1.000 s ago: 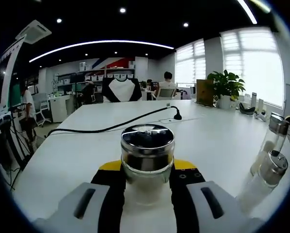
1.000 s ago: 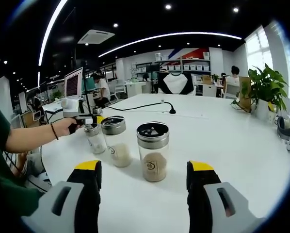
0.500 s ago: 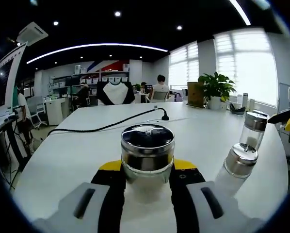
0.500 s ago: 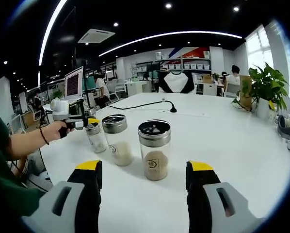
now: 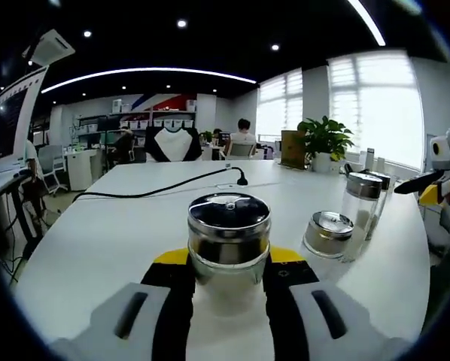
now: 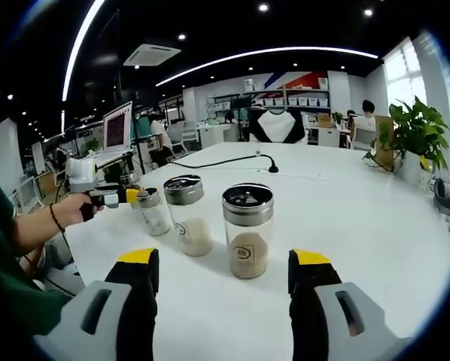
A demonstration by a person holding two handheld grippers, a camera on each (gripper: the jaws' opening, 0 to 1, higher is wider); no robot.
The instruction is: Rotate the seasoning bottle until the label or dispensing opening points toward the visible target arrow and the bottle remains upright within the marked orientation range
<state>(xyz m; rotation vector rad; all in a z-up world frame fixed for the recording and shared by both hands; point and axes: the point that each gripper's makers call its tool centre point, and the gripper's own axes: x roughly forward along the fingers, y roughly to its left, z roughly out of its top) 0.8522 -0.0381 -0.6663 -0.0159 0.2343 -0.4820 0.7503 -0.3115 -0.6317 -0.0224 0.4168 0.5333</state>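
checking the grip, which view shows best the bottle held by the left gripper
The left gripper view: the held bottle sits close up between the left gripper's jaws. The right gripper view shows it far off at the left.

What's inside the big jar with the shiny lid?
The jar holds a tan powder or grains filling roughly its lower half, with a round label in front hiding part of it. Above that it looks empty. The metal lid covers the top.

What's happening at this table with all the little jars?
A person holds a hand-held gripper in each hand. The left hand-held gripper is shut on a seasoning bottle standing upright on the white table. The right hand-held gripper is open, facing two more bottles without touching them.
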